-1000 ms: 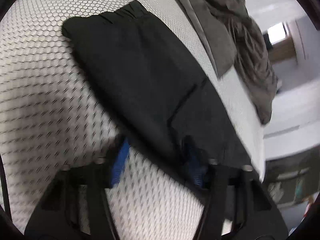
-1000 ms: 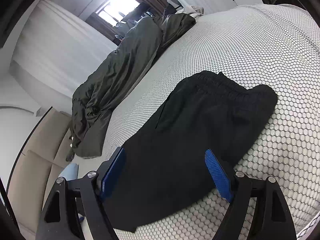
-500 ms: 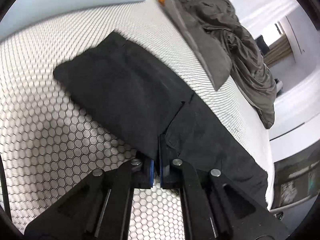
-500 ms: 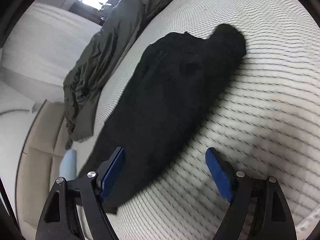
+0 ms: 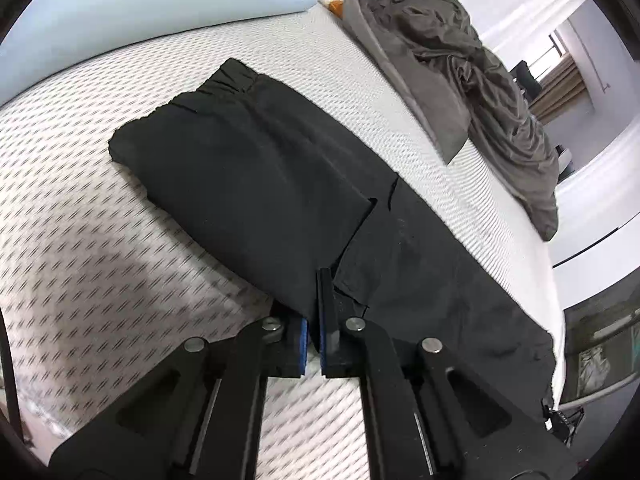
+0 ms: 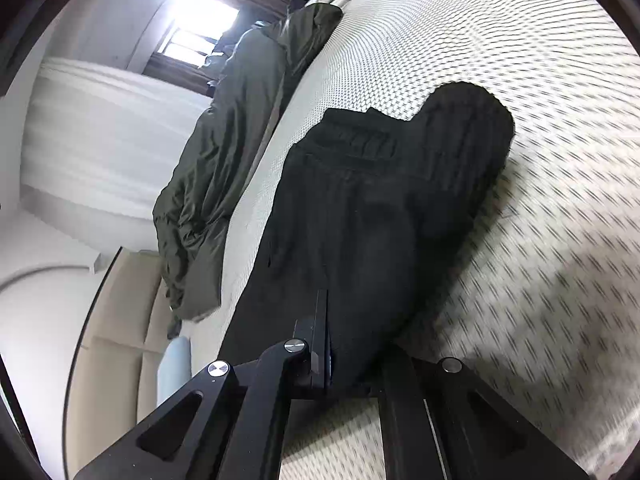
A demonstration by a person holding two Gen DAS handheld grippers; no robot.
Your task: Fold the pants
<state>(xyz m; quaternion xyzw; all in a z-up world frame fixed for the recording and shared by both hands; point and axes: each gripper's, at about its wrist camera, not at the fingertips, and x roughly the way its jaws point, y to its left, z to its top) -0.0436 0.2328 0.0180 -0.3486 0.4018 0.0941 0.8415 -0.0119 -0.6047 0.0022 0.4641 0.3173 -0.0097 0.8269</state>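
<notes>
Black pants lie folded lengthwise on the white honeycomb-patterned mattress, waistband at the far end. In the left wrist view my left gripper is shut on the near edge of the upper fabric layer, where it overlaps the lower leg part. In the right wrist view the pants run away from me, waistband far. My right gripper is shut on the near edge of the pants; its right finger is hidden under the cloth.
A crumpled dark grey-green jacket lies along the far side of the mattress, also in the right wrist view. A light blue pillow lies beyond the waistband. A beige upholstered panel stands beside the mattress.
Both grippers have closed on the pants' near edge: the left shut half a second ago, the right was wide open then and is shut now. Both views shifted closer to the fabric.
</notes>
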